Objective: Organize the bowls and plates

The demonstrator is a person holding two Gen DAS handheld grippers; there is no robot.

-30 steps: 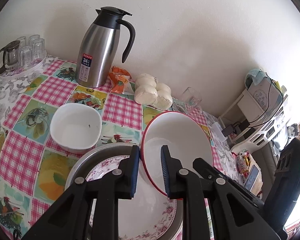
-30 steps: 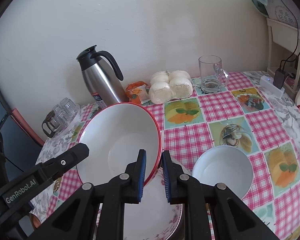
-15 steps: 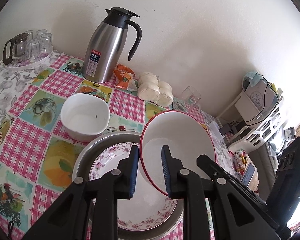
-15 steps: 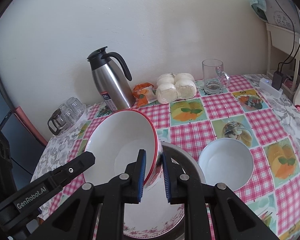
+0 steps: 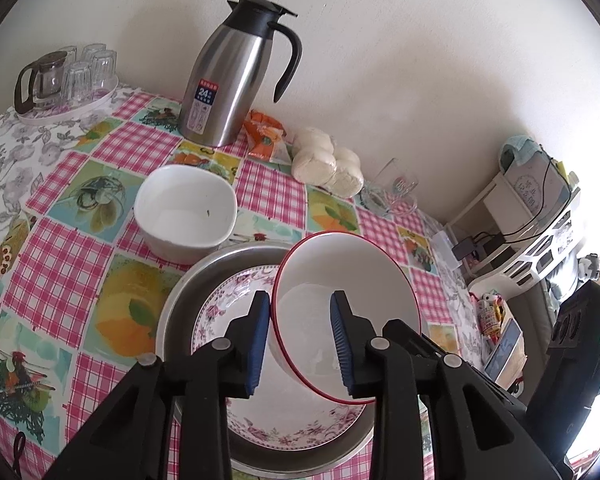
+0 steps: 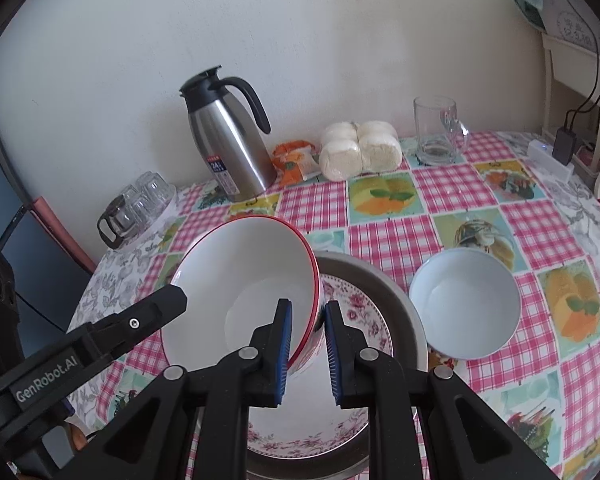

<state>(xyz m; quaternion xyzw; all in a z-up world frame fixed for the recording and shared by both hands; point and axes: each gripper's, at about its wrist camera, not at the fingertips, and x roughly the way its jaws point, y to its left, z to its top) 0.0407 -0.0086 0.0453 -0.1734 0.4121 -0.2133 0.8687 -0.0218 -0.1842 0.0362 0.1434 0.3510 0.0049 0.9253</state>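
A white bowl with a red rim (image 5: 352,292) (image 6: 256,280) hangs tilted over a flowered plate (image 5: 236,300) (image 6: 360,312) that lies in a metal pan (image 5: 188,292) (image 6: 396,292). My left gripper (image 5: 300,336) straddles the bowl's left rim, pads a little apart from it. My right gripper (image 6: 306,344) straddles its right rim, also slightly apart. A plain white bowl (image 5: 186,208) (image 6: 464,304) stands on the tablecloth beside the pan.
A steel thermos jug (image 5: 236,76) (image 6: 228,148), an orange snack pack (image 5: 266,136), wrapped buns (image 5: 328,168) (image 6: 360,150) and a glass mug (image 6: 438,132) stand along the wall. A tray of glasses (image 5: 64,80) is at the far left. A shelf (image 5: 536,208) stands beyond the table's right edge.
Both grippers pulled back and rose; the red-rimmed bowl went lower toward the flowered plate. Both pairs of jaws widened a little around the rim.
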